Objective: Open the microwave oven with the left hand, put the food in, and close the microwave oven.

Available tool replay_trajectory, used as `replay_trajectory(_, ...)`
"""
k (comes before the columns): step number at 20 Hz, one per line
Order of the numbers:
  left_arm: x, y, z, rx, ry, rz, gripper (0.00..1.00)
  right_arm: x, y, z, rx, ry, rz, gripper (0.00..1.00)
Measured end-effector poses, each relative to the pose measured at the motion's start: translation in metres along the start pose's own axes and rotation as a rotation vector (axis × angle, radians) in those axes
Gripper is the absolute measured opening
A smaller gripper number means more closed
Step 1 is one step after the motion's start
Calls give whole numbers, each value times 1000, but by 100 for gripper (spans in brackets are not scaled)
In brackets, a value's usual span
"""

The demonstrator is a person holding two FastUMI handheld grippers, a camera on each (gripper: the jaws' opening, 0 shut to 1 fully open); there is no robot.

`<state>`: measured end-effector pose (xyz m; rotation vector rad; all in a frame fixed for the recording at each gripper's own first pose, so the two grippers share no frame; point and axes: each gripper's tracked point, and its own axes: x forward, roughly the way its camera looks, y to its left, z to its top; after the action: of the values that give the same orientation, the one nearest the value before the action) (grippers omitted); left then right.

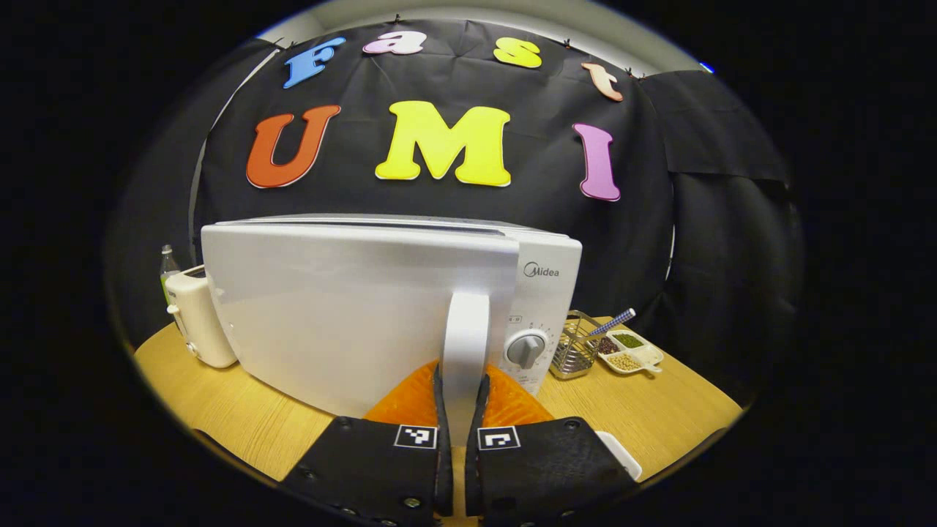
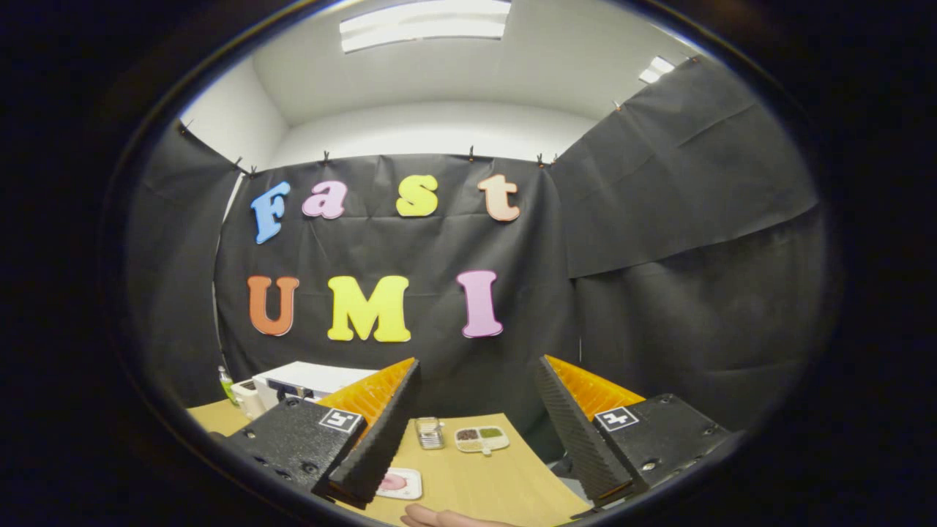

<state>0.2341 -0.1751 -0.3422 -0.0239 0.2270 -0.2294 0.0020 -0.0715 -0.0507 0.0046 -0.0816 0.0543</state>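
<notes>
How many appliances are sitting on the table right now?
2. The microwave stands mid-table, the left gripper shut on its door handle. The toaster stands close by its left side. Others may be hidden behind.

Beside the one microwave (image 1: pixel 381 307) stood one toaster (image 1: pixel 199 316) and one bottle (image 1: pixel 168 267) on its left. To its right sat one wire basket (image 1: pixel 575 345) and one divided dish (image 1: pixel 631 351). In front lay one plate (image 2: pixel 399 483).
</notes>
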Motion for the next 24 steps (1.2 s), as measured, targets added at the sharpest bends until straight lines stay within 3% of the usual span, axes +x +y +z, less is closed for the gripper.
replay_trajectory(3, -29, 9, -7, 52, -8, -24, 10, -3, 15, -7, -4, 16, 21, 100)
replay_trajectory(13, -126, 60, -21, 24, -33, -55, 10, -10, 66, -28, -14, 45, 65, 100)
replay_trajectory(20, -205, 142, -34, 2, -27, 29, 17, -12, 98, -36, -11, 6, 64, 100)
replay_trajectory(21, -222, 160, -42, -4, -23, 57, 30, -14, 105, -39, -10, 11, 79, 100)
replay_trajectory(22, -236, 178, -42, -6, -24, 90, 36, -14, 112, -43, -14, 17, 92, 100)
replay_trajectory(24, -271, 200, -32, -6, -59, 141, 63, -13, 118, -49, -25, 30, 107, 100)
